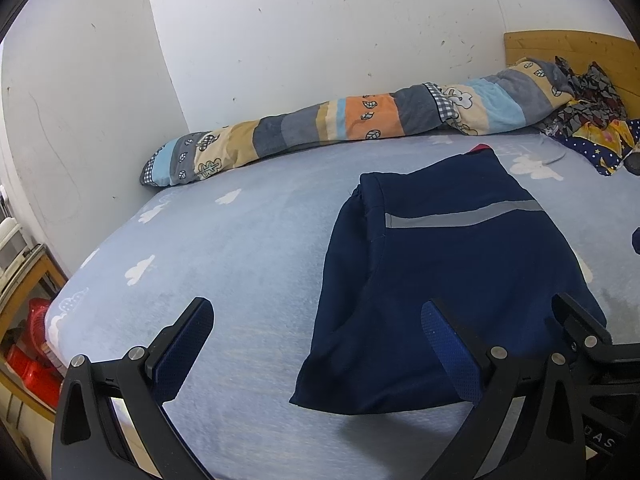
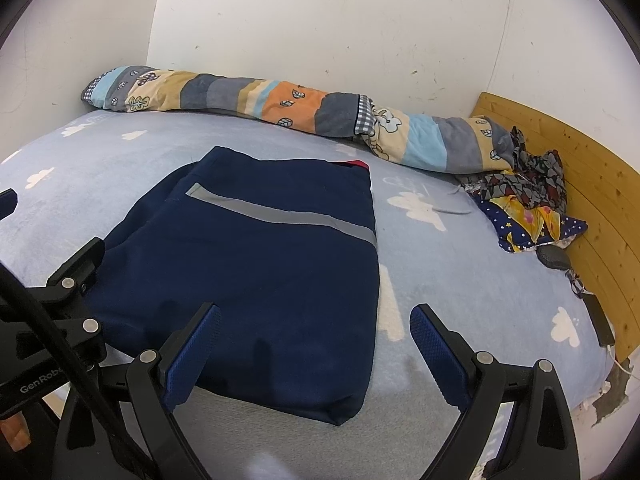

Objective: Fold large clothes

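Both our left gripper (image 1: 318, 354) and right gripper (image 2: 316, 354) hang wide open, empty; the navy garment (image 2: 256, 280) seems folded, probably needing one final halving.

Navy garment (image 2: 256, 264) folded flat on bed; grey stripe (image 2: 280, 214) across.

Navy garment (image 2: 256, 276): smooth matt cloth, crossed by a grey band (image 2: 280, 216) with a faint sheen. Bed sheet (image 1: 224, 264): pale blue cloth, soft and slightly fuzzy, printed with white clouds. Rolled quilt (image 1: 352, 120) along the far edge of the bed: plush patchwork cloth, matt. Crumpled printed fabrics (image 2: 532, 196) at the far right corner of the bed: thin cloth. Headboard (image 2: 600, 200): bare pale wood, knotty, matt. Wall (image 1: 320, 20): matt white paint, scuffed and speckled. Left gripper (image 1: 316, 344) and right gripper (image 2: 316, 344): matt black plastic with silvery metal pins; fingertip pads (image 2: 436, 348) blue, finely dimpled.
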The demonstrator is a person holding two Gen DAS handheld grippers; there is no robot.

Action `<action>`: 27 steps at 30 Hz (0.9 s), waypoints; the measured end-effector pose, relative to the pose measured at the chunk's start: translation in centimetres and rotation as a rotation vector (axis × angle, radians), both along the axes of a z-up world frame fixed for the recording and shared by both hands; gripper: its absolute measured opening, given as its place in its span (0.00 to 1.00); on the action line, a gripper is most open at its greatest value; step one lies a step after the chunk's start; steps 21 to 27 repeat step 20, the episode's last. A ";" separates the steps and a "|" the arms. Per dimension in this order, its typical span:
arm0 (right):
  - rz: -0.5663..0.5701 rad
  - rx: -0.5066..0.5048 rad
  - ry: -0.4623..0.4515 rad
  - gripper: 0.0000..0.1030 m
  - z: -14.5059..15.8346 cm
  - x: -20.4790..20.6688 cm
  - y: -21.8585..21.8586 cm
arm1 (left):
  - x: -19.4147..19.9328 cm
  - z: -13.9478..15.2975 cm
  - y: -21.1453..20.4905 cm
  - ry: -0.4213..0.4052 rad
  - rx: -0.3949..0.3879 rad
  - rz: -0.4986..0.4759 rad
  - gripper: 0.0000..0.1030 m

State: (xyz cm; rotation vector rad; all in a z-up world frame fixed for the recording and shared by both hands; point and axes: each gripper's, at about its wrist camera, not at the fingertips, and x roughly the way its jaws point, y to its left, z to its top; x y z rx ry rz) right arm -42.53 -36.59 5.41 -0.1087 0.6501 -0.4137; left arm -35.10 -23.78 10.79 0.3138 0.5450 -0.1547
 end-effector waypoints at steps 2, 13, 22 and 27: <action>-0.001 0.001 0.001 0.95 0.0 0.0 0.0 | 0.0 0.0 0.0 0.002 0.000 -0.002 1.00; -0.003 0.002 0.003 0.95 -0.1 0.0 -0.1 | -0.1 0.0 0.0 0.005 0.000 -0.010 1.00; -0.003 0.004 0.004 0.95 -0.1 0.0 -0.1 | 0.1 -0.2 0.0 0.007 0.024 0.027 1.00; -0.003 0.004 0.004 0.95 -0.1 0.0 -0.1 | 0.1 -0.2 0.0 0.007 0.024 0.027 1.00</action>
